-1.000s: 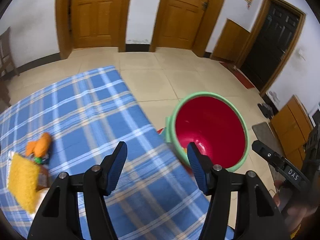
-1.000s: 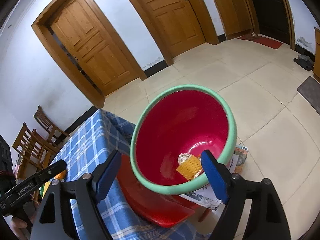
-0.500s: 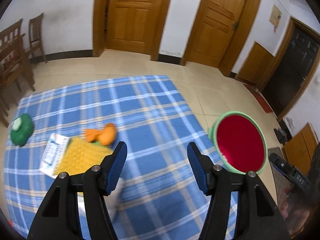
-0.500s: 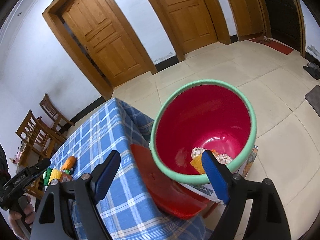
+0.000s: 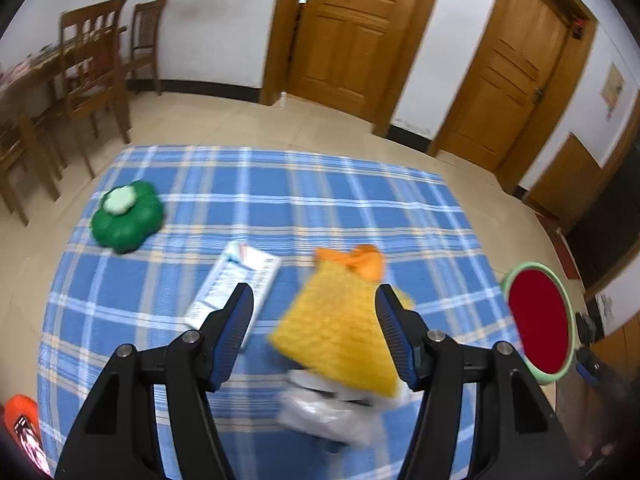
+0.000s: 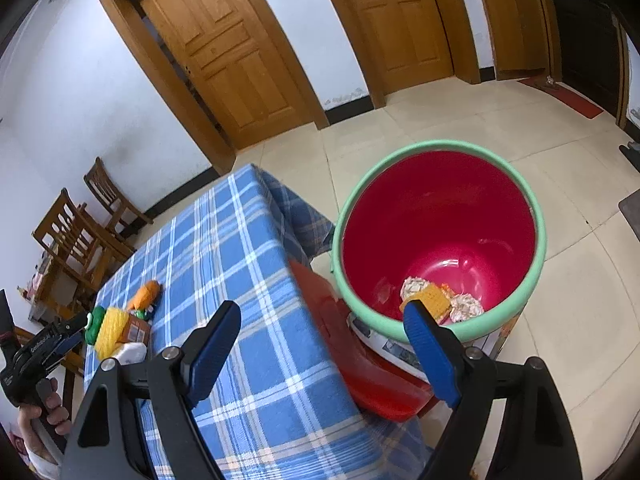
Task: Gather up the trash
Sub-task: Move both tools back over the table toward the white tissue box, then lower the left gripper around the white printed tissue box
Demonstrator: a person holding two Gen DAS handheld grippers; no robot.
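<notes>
My left gripper (image 5: pixel 314 312) is open above the blue plaid tablecloth (image 5: pixel 260 200). A yellow knitted piece (image 5: pixel 340 336) lies between its fingers, on top of a crumpled white wrapper (image 5: pixel 328 416). A white carton (image 5: pixel 236 284) lies left of it, an orange toy (image 5: pixel 360 260) behind it. My right gripper (image 6: pixel 324 344) is open and empty over the table's right edge. The red bucket with a green rim (image 6: pixel 440 236) stands beside the table and holds yellow and pale scraps (image 6: pixel 436 300). The bucket also shows in the left wrist view (image 5: pixel 540 324).
A green flower-shaped toy (image 5: pixel 128 216) sits at the table's far left. A red stool (image 6: pixel 360 356) stands under the bucket. Wooden chairs (image 5: pixel 92 76) stand by the far wall. An orange object (image 5: pixel 22 428) lies at the table's near left corner.
My left gripper has swung left from the bucket to the trash pile on the table; the yellow piece now lies between its fingers. My right gripper has pulled back and up from the bucket.
</notes>
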